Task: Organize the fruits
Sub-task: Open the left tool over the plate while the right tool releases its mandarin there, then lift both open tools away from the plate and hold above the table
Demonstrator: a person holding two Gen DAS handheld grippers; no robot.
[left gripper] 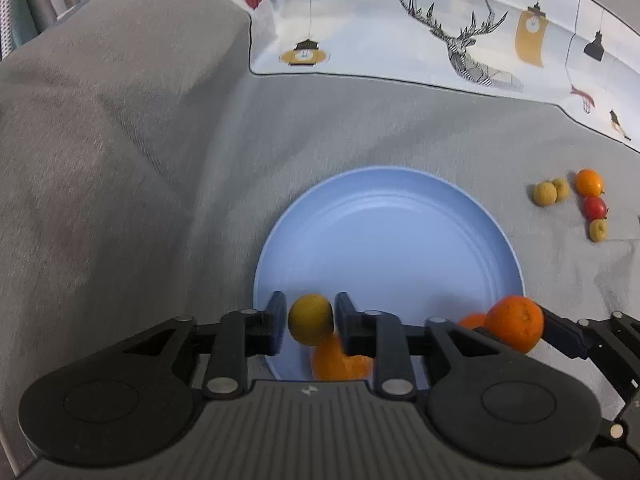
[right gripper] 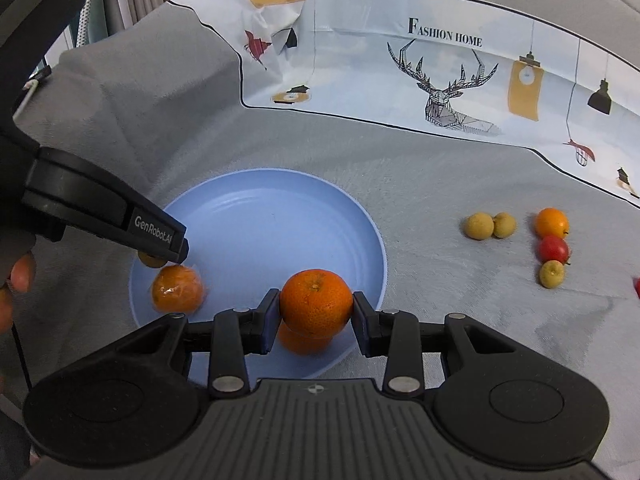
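A light blue plate lies on the grey cloth. My left gripper is shut on a small yellow-green fruit above the plate's near left rim, over a wrapped orange lying in the plate. My right gripper is shut on a tangerine above the plate's near edge. Another orange lies in the plate under it, mostly hidden. The left gripper's body shows at the left of the right wrist view.
Right of the plate several small fruits lie on the cloth: two yellowish ones, a small orange, a red one and another yellowish one. A printed cloth lies behind.
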